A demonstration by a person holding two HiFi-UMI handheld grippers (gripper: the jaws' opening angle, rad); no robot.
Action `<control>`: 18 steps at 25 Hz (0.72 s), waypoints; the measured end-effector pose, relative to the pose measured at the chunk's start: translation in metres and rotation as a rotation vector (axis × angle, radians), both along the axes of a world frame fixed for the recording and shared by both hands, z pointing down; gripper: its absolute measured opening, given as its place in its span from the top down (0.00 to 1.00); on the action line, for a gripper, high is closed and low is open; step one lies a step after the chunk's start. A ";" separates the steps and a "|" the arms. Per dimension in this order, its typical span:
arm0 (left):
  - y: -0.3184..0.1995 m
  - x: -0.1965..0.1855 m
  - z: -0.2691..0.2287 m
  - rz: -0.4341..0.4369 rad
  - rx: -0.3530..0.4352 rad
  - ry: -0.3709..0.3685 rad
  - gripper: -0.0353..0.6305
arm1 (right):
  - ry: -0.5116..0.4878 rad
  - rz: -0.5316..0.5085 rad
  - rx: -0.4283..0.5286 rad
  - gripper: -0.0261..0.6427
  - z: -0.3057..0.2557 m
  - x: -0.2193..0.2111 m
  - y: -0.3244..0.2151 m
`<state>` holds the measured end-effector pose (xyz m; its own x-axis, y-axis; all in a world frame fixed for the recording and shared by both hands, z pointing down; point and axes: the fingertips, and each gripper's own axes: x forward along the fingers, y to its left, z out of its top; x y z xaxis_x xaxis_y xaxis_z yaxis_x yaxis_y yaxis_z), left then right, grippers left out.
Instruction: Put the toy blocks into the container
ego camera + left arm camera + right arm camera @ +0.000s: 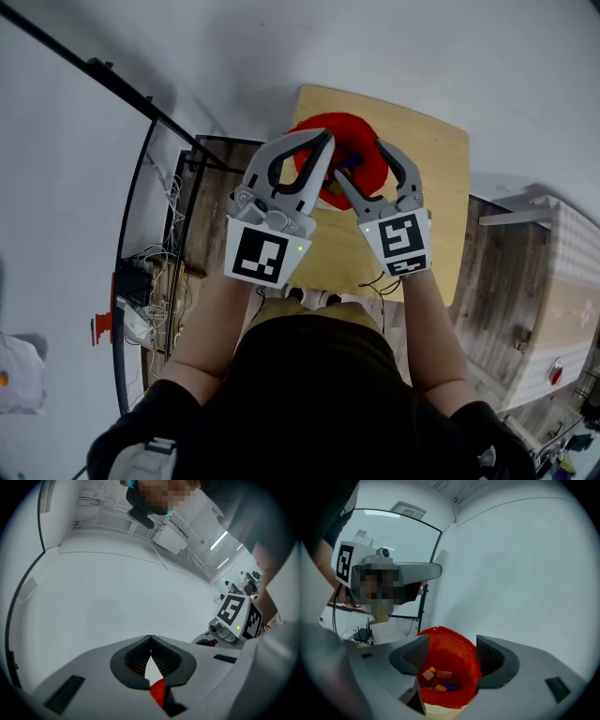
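Observation:
A red mesh container [354,129] stands at the far end of the wooden table [436,187]. Several coloured toy blocks [439,676] lie in its bottom, inside the red wall [465,667]. My right gripper [359,159] hangs over the container's mouth, open, with nothing between its pads [451,654]. My left gripper [326,145] is at the container's left rim with its pads [150,640] meeting at the tips. A strip of red shows through the gap behind them; I cannot tell whether it is held. The left gripper [410,573] also shows in the right gripper view, above the container.
A black metal rack with cables [150,262] stands left of the table. A white piece of furniture [562,309] is at the right. A white wall lies behind the container. The right gripper's marker cube [236,615] is close beside the left gripper.

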<state>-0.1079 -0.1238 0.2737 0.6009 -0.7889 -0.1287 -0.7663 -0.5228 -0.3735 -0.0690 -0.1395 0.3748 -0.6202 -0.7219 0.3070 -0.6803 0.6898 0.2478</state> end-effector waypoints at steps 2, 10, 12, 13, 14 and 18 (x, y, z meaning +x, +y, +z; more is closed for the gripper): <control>0.000 0.000 -0.001 0.001 0.001 0.000 0.93 | -0.002 0.005 -0.001 0.52 0.000 0.000 0.000; 0.004 -0.001 0.001 0.012 -0.004 -0.003 0.93 | 0.054 0.012 -0.030 0.92 0.014 0.004 0.008; 0.006 -0.001 0.001 0.017 -0.003 0.000 0.93 | 0.017 0.009 0.001 0.92 0.002 0.003 0.011; 0.006 -0.001 0.000 0.019 -0.003 -0.001 0.93 | 0.009 0.008 0.029 0.92 -0.005 0.003 0.012; 0.007 0.000 -0.002 0.022 0.000 -0.003 0.93 | 0.004 0.007 0.061 0.92 -0.013 0.002 0.013; 0.009 0.005 -0.016 0.030 0.030 0.007 0.93 | -0.064 0.001 0.198 0.92 -0.060 0.005 0.022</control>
